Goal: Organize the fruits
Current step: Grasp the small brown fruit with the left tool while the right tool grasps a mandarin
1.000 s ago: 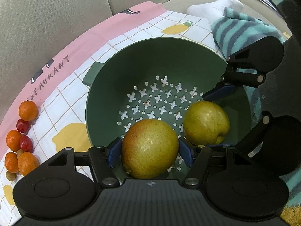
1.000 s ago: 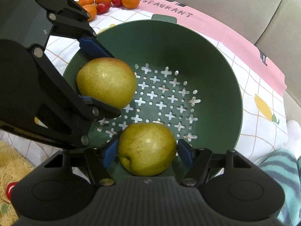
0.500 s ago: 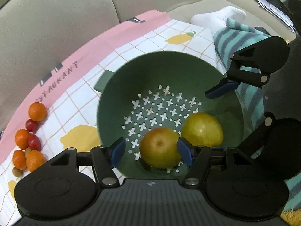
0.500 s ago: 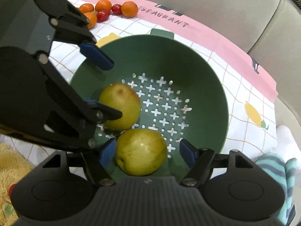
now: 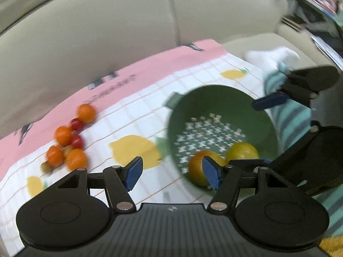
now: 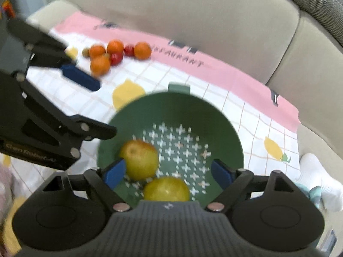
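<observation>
- Left wrist view: my left gripper [image 5: 172,172] stands wide, nothing between its blue pads [image 5: 133,172], above the cloth [image 5: 137,115] just beside the green colander [image 5: 216,98].
- Left wrist view: inside the colander lie two pears, side by side and touching or nearly so: a reddish-yellow pear [image 5: 198,169] next to the colander's near wall, partly behind my right-hand pad, and a yellow-green pear [image 5: 242,151] beside it.
- Left wrist view: my right gripper [image 5: 265,132] reaches in over the far side of the colander; one blue pad [image 5: 270,102] shows above the rim, clear of both pears.
- Left wrist view: a cluster of small oranges [image 5: 85,112] and red tomatoes [image 5: 76,124] lies on the cloth well apart from the colander, on the side of its small handle [image 5: 174,99]. The picture is blurred, so finer detail is lost.
- Right wrist view: my right gripper [image 6: 168,172] is wide, its jaws having just been opening; the pads touch neither pear.
- Right wrist view: the reddish-yellow pear [image 6: 140,160] sits on the colander's [image 6: 180,105] pierced floor just beside my left-hand pad [image 6: 114,173]; the yellow-green pear [image 6: 166,189] lies next to the near wall.
- Right wrist view: my left gripper [image 6: 92,107] hangs wide and empty outside the colander's rim, between colander and oranges [image 6: 99,64].
- Right wrist view: the cloth [image 6: 214,79], pink-edged with printed lemons, lies under the colander on a beige sofa [image 6: 193,10].
</observation>
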Motion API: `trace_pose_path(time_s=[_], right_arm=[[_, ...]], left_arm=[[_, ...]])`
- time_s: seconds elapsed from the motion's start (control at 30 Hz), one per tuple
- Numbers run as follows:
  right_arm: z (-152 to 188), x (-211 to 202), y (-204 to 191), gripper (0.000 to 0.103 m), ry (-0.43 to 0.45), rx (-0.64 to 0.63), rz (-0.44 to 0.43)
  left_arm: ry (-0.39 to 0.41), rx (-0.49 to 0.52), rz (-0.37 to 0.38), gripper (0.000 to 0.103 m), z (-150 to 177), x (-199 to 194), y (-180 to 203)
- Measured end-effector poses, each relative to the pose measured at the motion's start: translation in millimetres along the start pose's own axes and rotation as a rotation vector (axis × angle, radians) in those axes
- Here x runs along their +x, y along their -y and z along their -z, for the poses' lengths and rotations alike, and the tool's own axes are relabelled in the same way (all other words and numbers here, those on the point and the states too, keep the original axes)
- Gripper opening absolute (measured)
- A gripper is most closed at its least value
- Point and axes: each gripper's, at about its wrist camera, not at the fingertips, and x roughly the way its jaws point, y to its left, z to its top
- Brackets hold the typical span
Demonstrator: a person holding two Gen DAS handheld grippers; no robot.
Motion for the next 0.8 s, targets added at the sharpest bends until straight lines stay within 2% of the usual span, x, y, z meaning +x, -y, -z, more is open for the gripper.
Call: trace_pose_path(time_s=[0.23,0.37,0.63,0.8], right_arm=[[-24.3,-13.1,-23.1,0.085,0.122,0.105,0.011],[-39.0,-13.5,-40.3,0.086,0.174,0.152,0.017],[-64.8,5.2,-83.1,0.089,0.248,0.256,0.042],[-80.0,26.1,-108.2,0.089,0.250,0.265,0.052]], left_arm=[[0.096,-0.174,-0.095,0.075,15.8,-27.6,-56.1],[0.152,-0.288,-0.120,0.075,29.4,-38.8,-93.5],[0.229,-0.437,-0.130,0.075,58.3,-36.9,-155.9],[0.258,-0.495,-0.119,0.074,77.1,-24.4,-188.4]])
